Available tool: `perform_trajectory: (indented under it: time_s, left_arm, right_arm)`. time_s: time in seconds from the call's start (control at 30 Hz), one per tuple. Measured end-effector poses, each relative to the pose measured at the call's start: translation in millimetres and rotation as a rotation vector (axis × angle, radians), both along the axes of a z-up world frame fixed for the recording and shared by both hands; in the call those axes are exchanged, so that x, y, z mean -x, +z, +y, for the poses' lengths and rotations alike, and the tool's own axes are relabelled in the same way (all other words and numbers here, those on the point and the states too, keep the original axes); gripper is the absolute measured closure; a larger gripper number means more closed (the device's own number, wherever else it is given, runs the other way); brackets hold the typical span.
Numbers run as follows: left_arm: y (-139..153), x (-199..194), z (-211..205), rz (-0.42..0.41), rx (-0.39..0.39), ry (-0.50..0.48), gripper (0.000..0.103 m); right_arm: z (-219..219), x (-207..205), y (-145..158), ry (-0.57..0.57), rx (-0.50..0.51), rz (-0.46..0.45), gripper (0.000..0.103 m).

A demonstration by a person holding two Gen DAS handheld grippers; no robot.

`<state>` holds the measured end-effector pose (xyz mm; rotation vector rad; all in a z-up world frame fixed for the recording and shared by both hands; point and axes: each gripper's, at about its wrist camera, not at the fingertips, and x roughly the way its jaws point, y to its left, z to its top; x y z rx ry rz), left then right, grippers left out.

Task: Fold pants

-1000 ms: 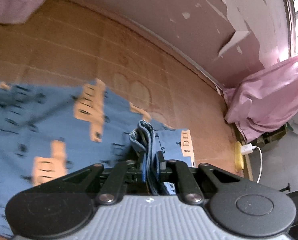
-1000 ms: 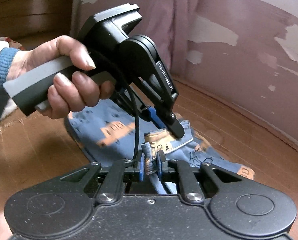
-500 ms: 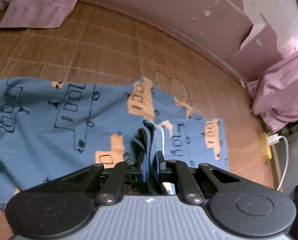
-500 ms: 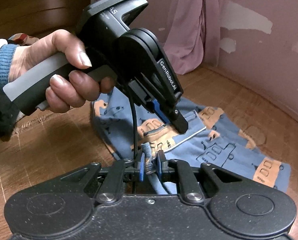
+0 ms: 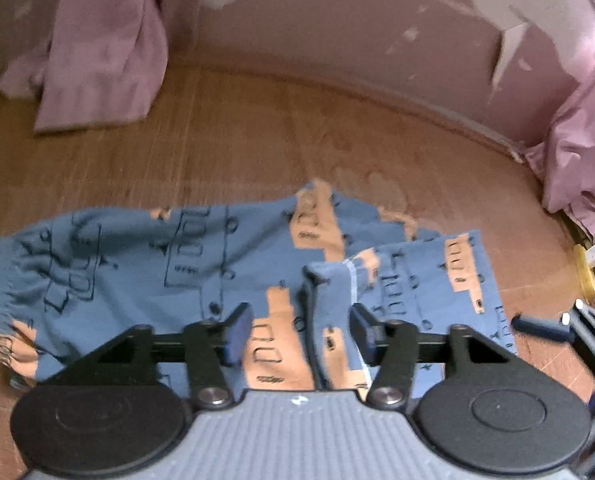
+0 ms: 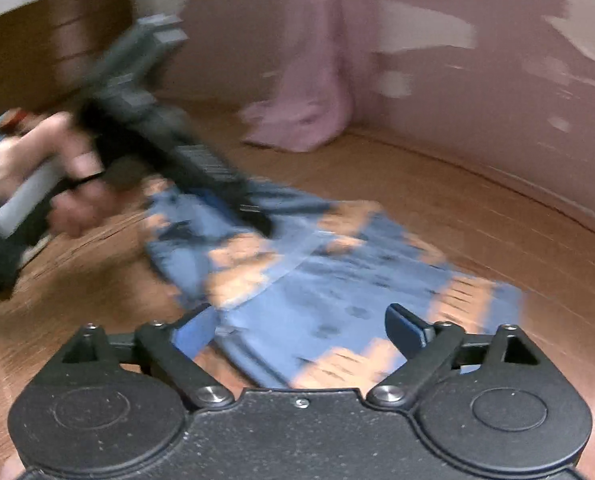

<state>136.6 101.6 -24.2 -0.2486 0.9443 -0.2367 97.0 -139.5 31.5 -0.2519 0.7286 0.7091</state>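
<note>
My left gripper (image 5: pixel 301 334) stands spread wide, holding nothing; a raised fold of the pants (image 5: pixel 185 256) pokes up between its fingers without touching either pad. The pants lie on the wooden floor (image 5: pixel 237 144), beneath both claws. My right gripper (image 6: pixel 301 330) is parted too, hanging over the pants' near edge.

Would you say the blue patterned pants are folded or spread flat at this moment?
Folded. The pants lie on the wooden floor with the leg end doubled over on top, its edge standing up as a ridge.
</note>
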Motion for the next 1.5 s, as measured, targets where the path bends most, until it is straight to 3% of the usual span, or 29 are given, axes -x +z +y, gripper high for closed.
perform_trajectory:
  time_s: [0.1, 0.23, 0.47, 0.53, 0.6, 0.73, 0.8, 0.9, 1.07, 1.27, 1.33, 1.4, 1.47, 1.5]
  left_arm:
    - [7.2, 11.8, -16.1, -0.094, 0.006, -0.045, 0.035]
    - [2.6, 18.1, -43.0, -0.156, -0.004, -0.130, 0.027]
    - [-21.7, 29.4, -82.6, -0.172, -0.231, -0.244, 0.020]
    - [-25.0, 33.9, -87.2, -0.173, -0.278, -0.253, 0.013]
    - [-29.7, 36.8, -82.3, -0.155, -0.283, -0.248, 0.012]
    - [-32.6, 38.7, -72.7, -0.133, -0.238, -0.202, 0.011]
    - [-32.1, 40.5, -74.1, -0.133, -0.251, -0.201, 0.011]
    - [-34.1, 38.5, -78.5, -0.129, -0.262, -0.191, 0.009]
    - [-33.4, 29.7, -93.0, -0.116, -0.251, -0.208, 0.009]
    - [-31.7, 19.1, -131.3, -0.131, -0.234, -0.308, 0.009]
    - [-33.0, 18.7, -139.1, -0.137, -0.269, -0.314, 0.008]
    - [-33.2, 21.5, -136.5, -0.142, -0.266, -0.310, 0.008]
    - [-28.9, 24.7, -128.5, -0.129, -0.224, -0.284, 0.008]
    - [-25.2, 27.1, -121.7, -0.129, -0.193, -0.259, 0.008]
  right_arm:
    - [-40.3, -16.0, -1.8, -0.172, -0.013, -0.002, 0.006]
    - [-81.9, -36.5, -14.0, -0.342, -0.034, 0.016, 0.006]
    - [-100.0, -79.4, -41.2, -0.368, -0.150, 0.067, 0.010]
    - [-95.4, -88.0, -43.3, -0.343, -0.159, 0.055, 0.020]
    - [-86.8, -96.9, -47.9, -0.304, -0.133, 0.064, 0.047]
    - [-76.6, -99.5, -52.8, -0.299, -0.094, 0.047, 0.068]
    - [-77.7, -95.9, -53.1, -0.307, -0.097, 0.031, 0.091]
    - [-80.3, -93.7, -51.6, -0.310, -0.095, 0.010, 0.097]
    - [-89.7, -91.1, -42.9, -0.346, -0.048, -0.033, 0.098]
    - [-127.3, -101.3, -28.8, -0.428, 0.022, -0.101, 0.097]
    - [-137.1, -103.9, -31.7, -0.436, 0.055, -0.108, 0.088]
    - [-142.8, -101.4, -34.2, -0.475, 0.083, -0.140, 0.057]
    - [-144.6, -95.5, -31.9, -0.490, 0.084, -0.180, 0.036]
    - [-144.3, -92.0, -28.6, -0.486, 0.078, -0.204, 0.035]
